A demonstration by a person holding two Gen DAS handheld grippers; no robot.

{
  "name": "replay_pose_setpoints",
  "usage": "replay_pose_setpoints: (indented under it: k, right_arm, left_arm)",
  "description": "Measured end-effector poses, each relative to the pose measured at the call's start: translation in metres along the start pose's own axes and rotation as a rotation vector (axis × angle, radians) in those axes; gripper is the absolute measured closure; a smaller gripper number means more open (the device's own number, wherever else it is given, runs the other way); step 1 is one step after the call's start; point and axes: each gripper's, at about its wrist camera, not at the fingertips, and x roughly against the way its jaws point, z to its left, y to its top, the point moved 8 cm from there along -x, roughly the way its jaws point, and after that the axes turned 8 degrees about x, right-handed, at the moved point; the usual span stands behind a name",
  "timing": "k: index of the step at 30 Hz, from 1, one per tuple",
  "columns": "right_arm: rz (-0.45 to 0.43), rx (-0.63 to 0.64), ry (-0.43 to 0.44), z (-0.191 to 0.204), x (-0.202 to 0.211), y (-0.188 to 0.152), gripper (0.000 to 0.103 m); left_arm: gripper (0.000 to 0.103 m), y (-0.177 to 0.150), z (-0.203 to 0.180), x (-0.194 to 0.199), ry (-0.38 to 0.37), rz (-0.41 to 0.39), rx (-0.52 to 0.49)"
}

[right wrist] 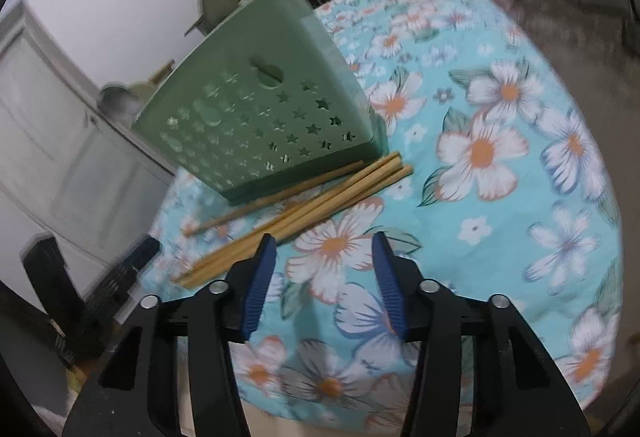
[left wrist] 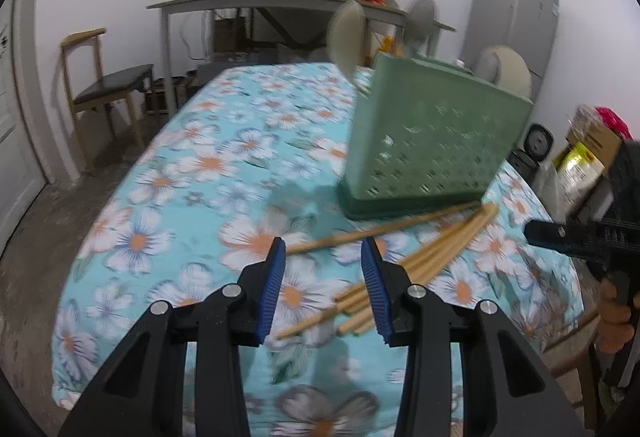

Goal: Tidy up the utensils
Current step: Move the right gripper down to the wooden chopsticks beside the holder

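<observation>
Plain white-walled room, cluttered side table at the back, and up front a tabletop [left wrist: 168, 173] under a blue flowered cloth. Green holder [left wrist: 432, 141] standing on it, star-punched walls, a few spoon-like shapes poking out of the top, though too blurred to name surely. Chopsticks [right wrist: 304, 205] lying loose on the cloth right against the foot of the holder, on its near side, fanned rather than bundled.

Left gripper [left wrist: 324, 277] hovering near the thin ends of the chopsticks, fingers parted and empty, one stick running behind the right finger. Right gripper [right wrist: 324, 277] also above the cloth, just off the pile away from the holder, fingers apart with nothing between them.

Probably the step in hand: picking up chopsticks to stand in the holder. Best done by sliding one finger flat along the cloth under the thick ends farthest from the holder, pinching across the sticks, not along them. Worth taking few at once, since the fan will scatter. Lift clear of the holder's base before tilting upright.
</observation>
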Motion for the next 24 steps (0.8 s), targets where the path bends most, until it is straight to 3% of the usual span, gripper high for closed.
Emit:
replay_pose_setpoints:
  k: [3,9,17,24]
  right_arm:
    - [0.013,-0.096,0.068,-0.006,-0.01,0.004,0.063]
    - [0.034,-0.275,0.123,-0.021,-0.032,0.01,0.065]
    - [0.017,-0.401,0.089,-0.029,-0.051,0.019,0.07]
    - [0.008,-0.437,0.063,-0.03,-0.056,0.014,0.088]
  left_arm:
    - [0.065,-0.005,-0.012,-0.01,-0.021,0.021,-0.015]
    - [0.065,-0.015,-0.023,-0.031,-0.028,0.057,-0.034]
    - [0.065,-0.026,-0.022,-0.042,-0.022,0.073,-0.042]
    - [0.065,-0.027,-0.02,-0.042,-0.034,0.067,-0.032]
